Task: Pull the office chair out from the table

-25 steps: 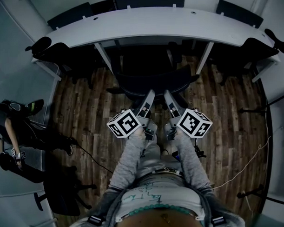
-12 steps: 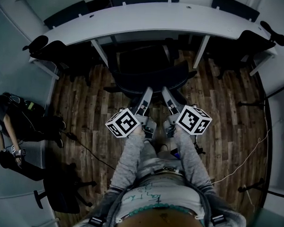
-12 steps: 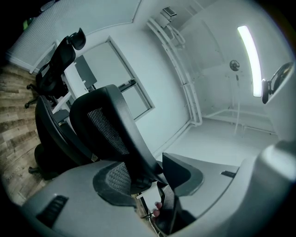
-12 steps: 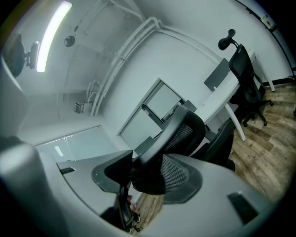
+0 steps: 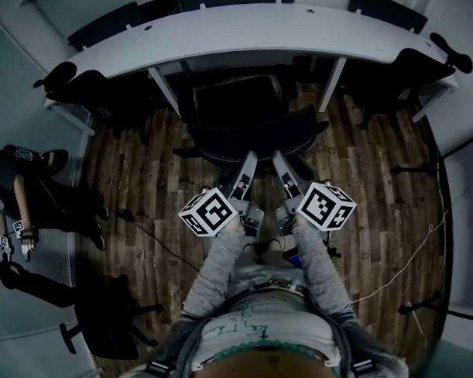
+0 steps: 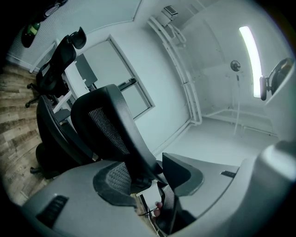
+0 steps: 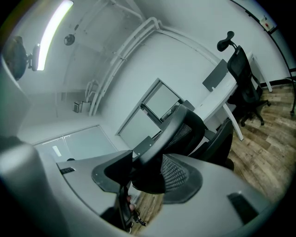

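On the office chair [image 5: 223, 136], left claw [image 5: 250, 157] and right claw [image 5: 278, 156], level.

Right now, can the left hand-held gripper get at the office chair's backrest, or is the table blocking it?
Yes, it looks so: the left hand-held gripper already has the office chair backrest rim between its jaws, apparently clamped. The table lies beyond the chair, not in the way.

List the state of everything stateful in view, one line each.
office chair: upright, close to the table, not pulled clear, top edge held by both claws
left claw: shut on the chair's top edge
right claw: shut on the chair's top edge
ceiling light: on
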